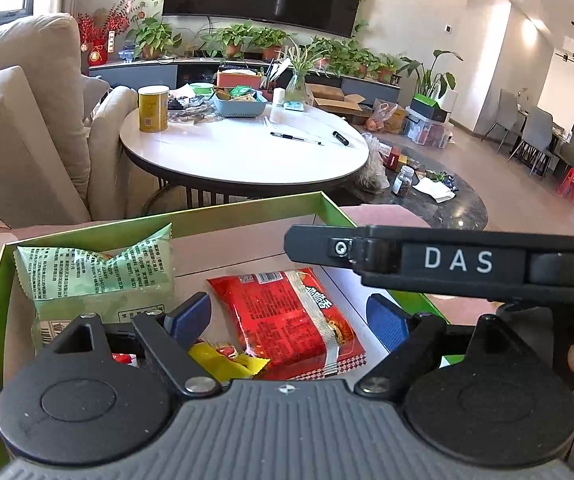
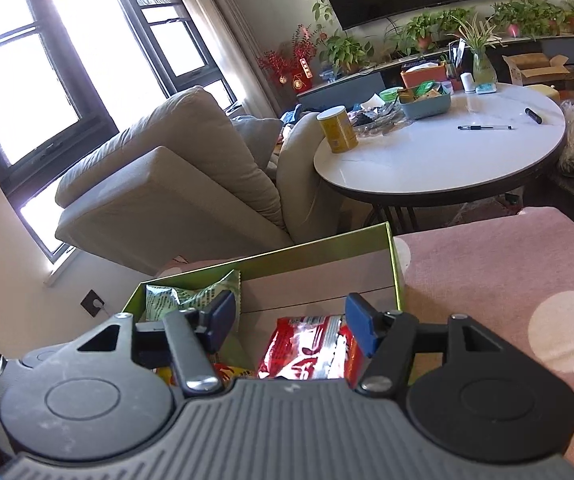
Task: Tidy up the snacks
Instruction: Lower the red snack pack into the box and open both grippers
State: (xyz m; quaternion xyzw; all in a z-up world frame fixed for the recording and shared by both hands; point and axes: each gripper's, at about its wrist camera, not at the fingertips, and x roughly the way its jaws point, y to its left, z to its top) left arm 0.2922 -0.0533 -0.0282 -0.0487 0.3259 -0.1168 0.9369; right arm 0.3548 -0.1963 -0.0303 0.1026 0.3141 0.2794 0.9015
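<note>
A green box (image 1: 247, 210) sits on a pink cloth and holds snacks: a pale green packet (image 1: 95, 272) at its left, a red noodle packet (image 1: 291, 316) in the middle and a small yellow packet (image 1: 227, 360) near me. My left gripper (image 1: 291, 322) is open and empty above the red packet. The right gripper's body (image 1: 447, 258) crosses the left wrist view over the box's right side. In the right wrist view my right gripper (image 2: 287, 318) is open and empty above the red packet (image 2: 311, 350); the green packet (image 2: 191, 298) lies in the box (image 2: 395, 268).
A round white table (image 1: 247, 152) stands beyond the box, with a yellow can (image 1: 153, 108), a blue basket (image 1: 241, 106) and pens. A beige sofa (image 1: 27, 128) is at the left. The pink cloth (image 2: 507, 280) stretches to the box's right.
</note>
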